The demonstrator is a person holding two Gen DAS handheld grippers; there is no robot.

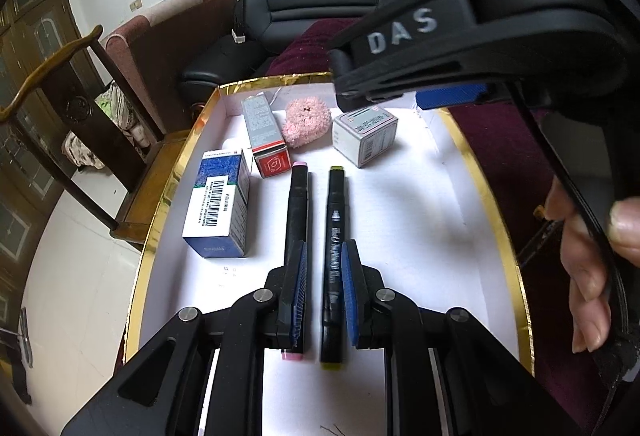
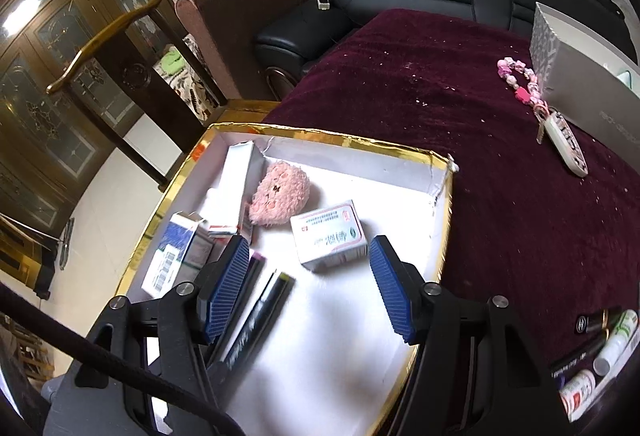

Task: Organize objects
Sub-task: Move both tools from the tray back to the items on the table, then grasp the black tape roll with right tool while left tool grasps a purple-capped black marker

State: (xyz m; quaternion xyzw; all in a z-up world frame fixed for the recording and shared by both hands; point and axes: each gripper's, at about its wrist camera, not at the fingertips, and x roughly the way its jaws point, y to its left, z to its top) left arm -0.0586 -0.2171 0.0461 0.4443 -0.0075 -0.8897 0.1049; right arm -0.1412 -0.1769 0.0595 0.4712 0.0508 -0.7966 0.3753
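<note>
Sizing up the grabs, biggest first, clock directions as the left wrist view shows the tray.

Gold-rimmed tray (image 1: 496, 220): sits on the maroon-covered bench (image 2: 520, 195). Looks like thin card, so light and floppy. I'd leave it where it is.

Blue carton (image 1: 218, 211), 9 o'clock: stiff card, light, crushable. Take it across the narrow faces.

White medicine box (image 1: 364, 135), 1 o'clock: same story, squat and stable, with flat sides for the pads.

Long grey-red carton (image 1: 262, 123), 11 o'clock: slender, so grab mid-length or it will swing.

Pink plush (image 1: 306, 123), 12 o'clock, touching the long carton: soft and squashy. Any pinch should hold, no damage risk.

Pink-capped marker (image 1: 298, 195) and green-capped marker (image 1: 335, 203), 6 o'clock, side by side, just apart: hard, smooth, likely to roll. Pinch across the barrel at the middle.

Left tool (image 1: 326, 252): all but closed, only a narrow slit between the pads. It's over the markers and I judge it's holding nothing.

Right tool (image 2: 308, 260): jaws apart, empty, above the tray near the white medicine box.

Small tubes (image 2: 600, 352) lie on the cloth outside the tray: round, slick, probably next.
</note>
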